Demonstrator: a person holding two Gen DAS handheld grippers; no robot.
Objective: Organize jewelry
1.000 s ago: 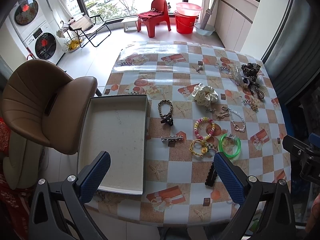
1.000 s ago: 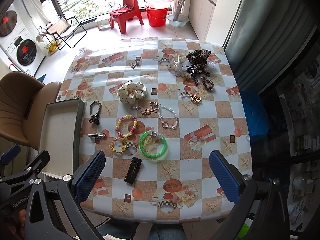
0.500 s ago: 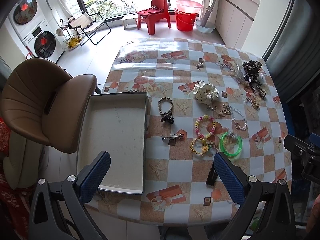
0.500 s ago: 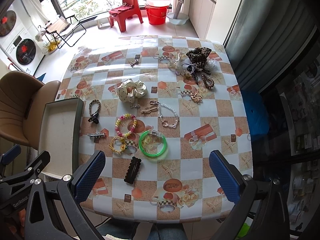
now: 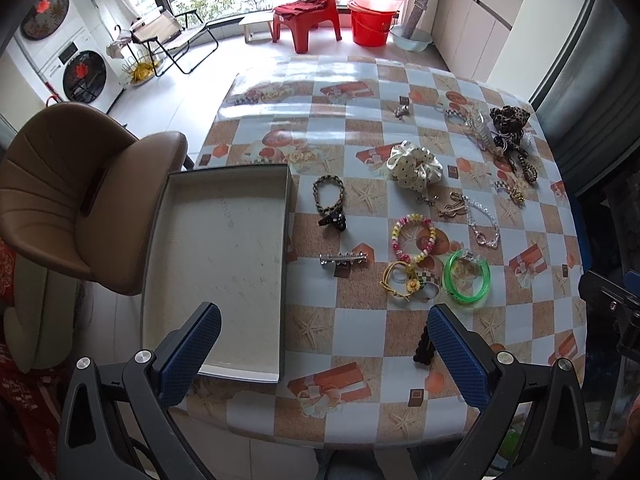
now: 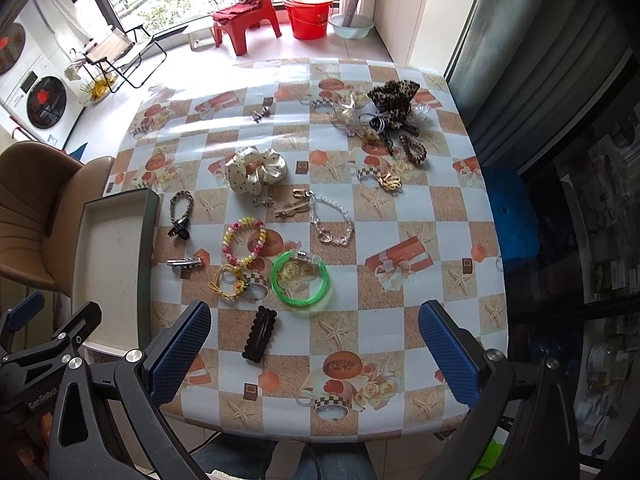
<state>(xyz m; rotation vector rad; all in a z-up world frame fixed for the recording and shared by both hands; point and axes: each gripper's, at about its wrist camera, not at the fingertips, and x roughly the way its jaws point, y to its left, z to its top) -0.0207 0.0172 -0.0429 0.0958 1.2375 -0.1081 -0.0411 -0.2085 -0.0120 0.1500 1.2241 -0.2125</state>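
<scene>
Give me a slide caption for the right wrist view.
Open right tool above scattered jewelry; green bangle nearest, tray at left.

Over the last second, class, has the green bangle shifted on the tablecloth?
No. The green bangle lies over the same rose print, beside the yellow-pink bead bracelet, exactly as before; only the camera has drifted slightly.

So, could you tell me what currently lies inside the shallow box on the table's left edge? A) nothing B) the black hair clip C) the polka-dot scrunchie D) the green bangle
A: the shallow box shows only its bare floor, while the green bangle, black hair clip and polka-dot scrunchie all lie on the tablecloth.
</scene>
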